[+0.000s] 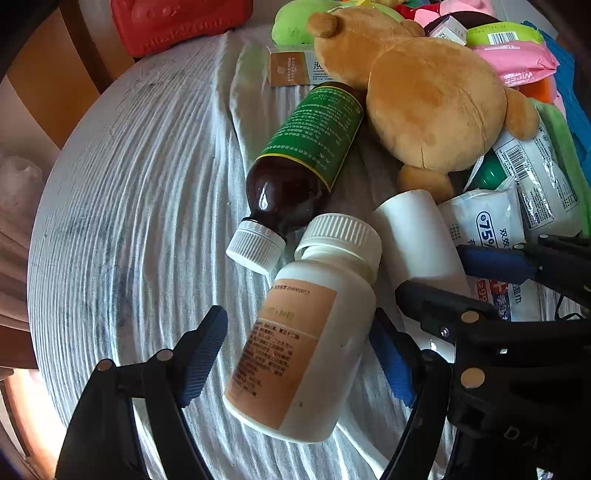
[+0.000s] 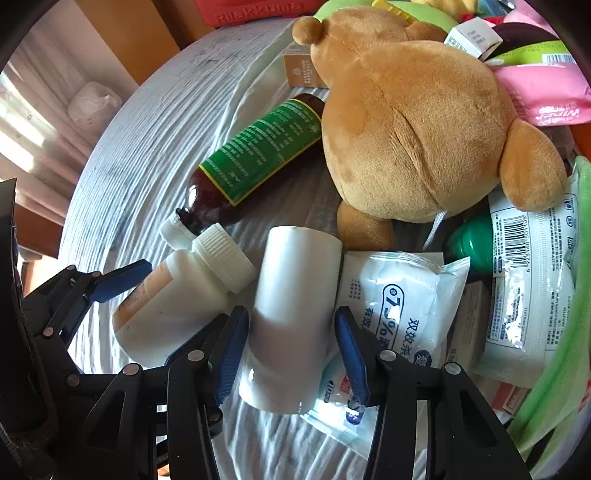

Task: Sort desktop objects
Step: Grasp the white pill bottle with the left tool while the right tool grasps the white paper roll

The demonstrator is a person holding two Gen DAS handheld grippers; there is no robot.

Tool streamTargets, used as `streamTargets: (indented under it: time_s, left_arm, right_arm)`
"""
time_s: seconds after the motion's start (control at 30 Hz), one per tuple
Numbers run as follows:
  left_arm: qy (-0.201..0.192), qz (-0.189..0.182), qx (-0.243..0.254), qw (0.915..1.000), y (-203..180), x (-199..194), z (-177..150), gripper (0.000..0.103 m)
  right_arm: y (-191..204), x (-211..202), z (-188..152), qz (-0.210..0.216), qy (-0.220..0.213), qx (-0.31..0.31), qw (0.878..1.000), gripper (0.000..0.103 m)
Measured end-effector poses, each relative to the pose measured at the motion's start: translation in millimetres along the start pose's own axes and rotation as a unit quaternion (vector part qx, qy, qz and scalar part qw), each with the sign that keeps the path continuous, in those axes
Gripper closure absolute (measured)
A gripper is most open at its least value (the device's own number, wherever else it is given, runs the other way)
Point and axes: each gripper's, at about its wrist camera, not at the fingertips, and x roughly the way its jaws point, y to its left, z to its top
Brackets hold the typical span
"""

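A white pill bottle (image 1: 310,343) with a tan label lies on the white cloth between the fingers of my left gripper (image 1: 295,354); the jaws are open around it with gaps on both sides. It also shows in the right wrist view (image 2: 177,295). My right gripper (image 2: 291,354) straddles a plain white cylinder (image 2: 295,317), its pads close to the sides; I cannot tell if they press it. The cylinder also shows in the left wrist view (image 1: 417,236). A brown bottle (image 1: 303,162) with a green label lies beside a tan plush bear (image 1: 432,99).
Wet-wipe packets (image 2: 406,306) lie under and right of the cylinder. A pink wipes pack (image 2: 543,92), small cartons (image 1: 291,68), a green cap (image 2: 472,240) and green plush items crowd the right and back. A red block (image 1: 177,22) sits at the table's far edge.
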Motion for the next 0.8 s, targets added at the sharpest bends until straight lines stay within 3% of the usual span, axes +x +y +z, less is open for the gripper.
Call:
streamTargets:
  time_s: [0.13, 0.27, 0.57, 0.8]
  left_arm:
    - [0.007, -0.004, -0.001, 1.0, 2, 7, 0, 0.029]
    - [-0.003, 0.001, 0.005, 1.0, 1, 7, 0, 0.044]
    - [-0.021, -0.006, -0.02, 0.9996, 6, -11, -5, 0.05]
    - [-0.053, 0.0, -0.034, 0.998, 7, -36, -5, 0.051]
  right_arm:
    - [4, 6, 1, -0.004, 0.004, -0.005, 1.0, 0.054]
    - [8, 10, 2, -0.004, 0.007, -0.01, 1.0, 0.053]
    - [6, 3, -3, 0.008, 0.0, -0.014, 1.0, 0.055]
    - [4, -27, -4, 0.022, -0.037, -0.019, 0.999, 0.055]
